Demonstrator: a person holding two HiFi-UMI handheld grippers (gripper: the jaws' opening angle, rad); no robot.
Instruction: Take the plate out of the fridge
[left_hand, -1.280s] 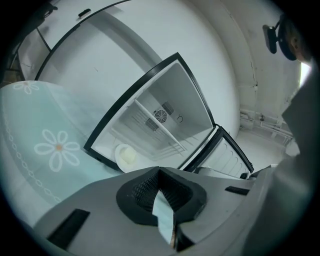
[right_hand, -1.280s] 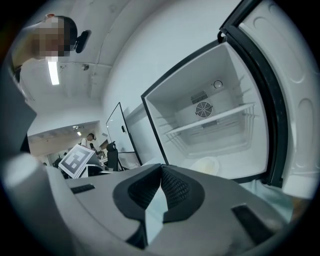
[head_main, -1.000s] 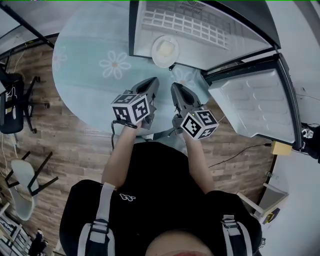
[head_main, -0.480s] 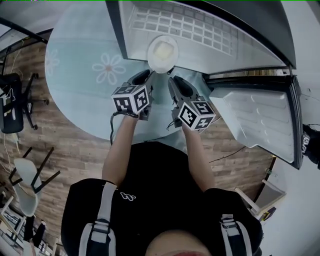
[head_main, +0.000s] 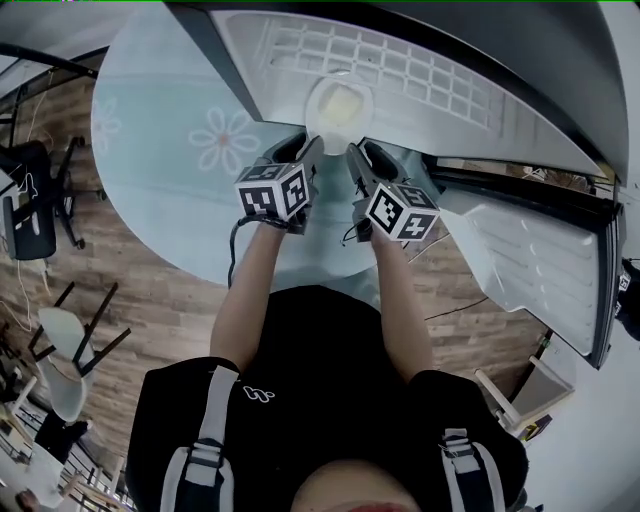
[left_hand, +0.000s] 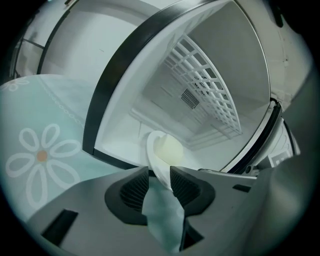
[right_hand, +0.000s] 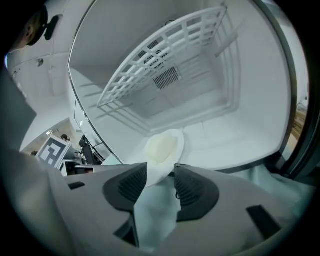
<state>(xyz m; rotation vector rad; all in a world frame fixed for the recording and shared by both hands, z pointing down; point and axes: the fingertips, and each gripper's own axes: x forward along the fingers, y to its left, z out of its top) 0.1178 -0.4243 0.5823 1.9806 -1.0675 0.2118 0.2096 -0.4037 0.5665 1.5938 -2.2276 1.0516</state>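
Nearest to me, the person's forearms reach toward the fridge, which stands open on a round table covered in a pale blue flowered cloth.

Left gripper: at the fridge's front edge, jaws opening. The near rim of the plate sits between them, close against one pad, with a gap showing on the other side. I see no clamp on it.

Right gripper: also at the fridge's front edge, just beside the left one, jaws opening. The same plate's rim reaches into the gap between its pads. I judge it released as well.

Plate: white and round, with something pale yellow at its centre. It lies on the fridge floor, just inside the front edge, with its near rim over the lip.

Deeper in the fridge, a white wire shelf spans the compartment above the plate. A small vent grille sits on the back wall.

The fridge door hangs swung open to the right of the compartment.
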